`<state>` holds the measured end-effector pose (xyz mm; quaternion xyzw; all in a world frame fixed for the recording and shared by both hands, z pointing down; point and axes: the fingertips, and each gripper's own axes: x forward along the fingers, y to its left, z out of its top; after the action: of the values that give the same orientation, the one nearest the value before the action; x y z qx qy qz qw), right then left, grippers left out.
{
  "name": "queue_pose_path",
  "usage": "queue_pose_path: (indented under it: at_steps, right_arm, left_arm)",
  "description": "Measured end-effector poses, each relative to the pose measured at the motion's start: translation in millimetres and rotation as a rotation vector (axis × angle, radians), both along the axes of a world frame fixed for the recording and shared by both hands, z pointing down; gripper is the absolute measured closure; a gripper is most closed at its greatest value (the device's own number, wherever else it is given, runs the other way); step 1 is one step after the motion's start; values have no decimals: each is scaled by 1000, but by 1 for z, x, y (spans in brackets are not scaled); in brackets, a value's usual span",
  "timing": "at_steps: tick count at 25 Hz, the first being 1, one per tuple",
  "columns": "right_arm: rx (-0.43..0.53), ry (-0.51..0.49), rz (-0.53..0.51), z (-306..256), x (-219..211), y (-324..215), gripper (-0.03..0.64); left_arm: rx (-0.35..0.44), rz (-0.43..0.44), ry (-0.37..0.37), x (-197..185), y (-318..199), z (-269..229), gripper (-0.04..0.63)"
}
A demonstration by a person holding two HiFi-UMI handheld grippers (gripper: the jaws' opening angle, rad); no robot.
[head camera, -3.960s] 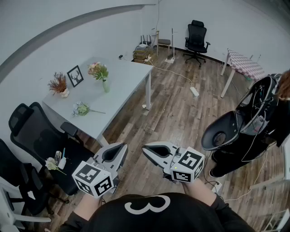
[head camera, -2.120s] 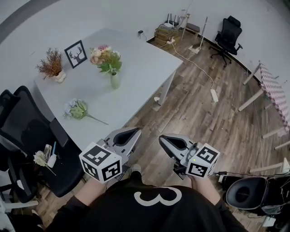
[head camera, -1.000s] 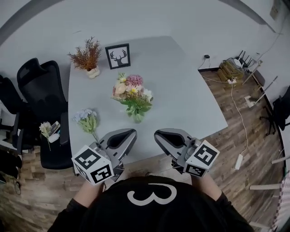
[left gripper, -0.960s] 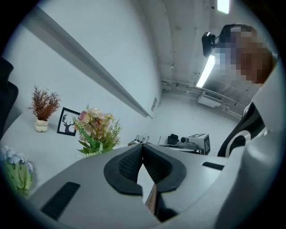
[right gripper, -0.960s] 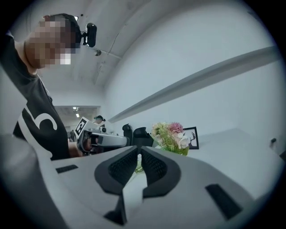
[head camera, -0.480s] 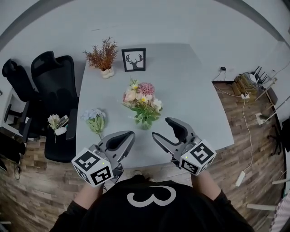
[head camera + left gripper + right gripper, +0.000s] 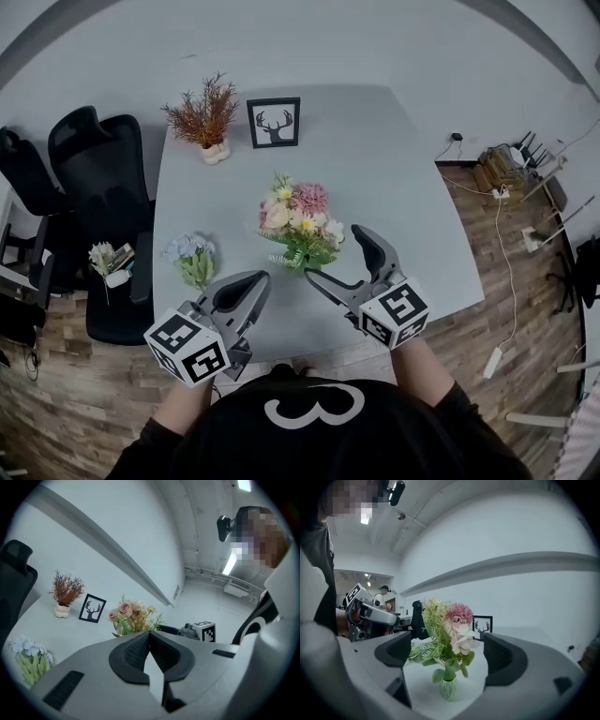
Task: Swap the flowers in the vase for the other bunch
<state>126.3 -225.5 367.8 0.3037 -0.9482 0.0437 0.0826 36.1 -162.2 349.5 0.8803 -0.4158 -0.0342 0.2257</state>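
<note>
A pink, cream and yellow bouquet [image 7: 298, 217] stands in a small pale green vase [image 7: 297, 264] near the front of the grey table [image 7: 394, 187]. The other bunch [image 7: 190, 259], pale blue with green stems, lies flat on the table to the vase's left. My right gripper [image 7: 340, 259] is just right of the vase, and its jaws are opening wide. In the right gripper view the bouquet [image 7: 451, 629] and vase [image 7: 448, 689] stand ahead of the pads, which touch nothing. My left gripper [image 7: 257, 279] is shut and empty over the front edge, between the blue bunch and the vase.
A framed deer picture [image 7: 273, 122] and a reddish dried plant in a white pot [image 7: 205, 114] stand at the table's back. Black office chairs [image 7: 98, 178] stand on the left, one with a small flower sprig [image 7: 101, 259] on it. Cables lie on the wood floor [image 7: 511, 234] at right.
The view has closed in from across the room to the table's front edge. The right gripper's jaws have swung from shut to wide open. Both grippers have moved toward the vase.
</note>
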Motion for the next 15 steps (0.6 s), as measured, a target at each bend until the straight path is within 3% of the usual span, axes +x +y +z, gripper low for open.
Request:
queue_pose_path:
  at_steps: [4, 8, 15]
  right_arm:
    - [-8, 28, 22, 14, -7, -17, 152]
    - [7, -17, 58, 18, -12, -28, 153]
    - [-1, -28, 34, 25, -36, -29, 153]
  left_arm:
    - [-24, -3, 9, -12, -7, 8, 584]
    - [-19, 13, 0, -20, -8, 10, 584]
    - [-2, 13, -1, -40, -12, 5, 584]
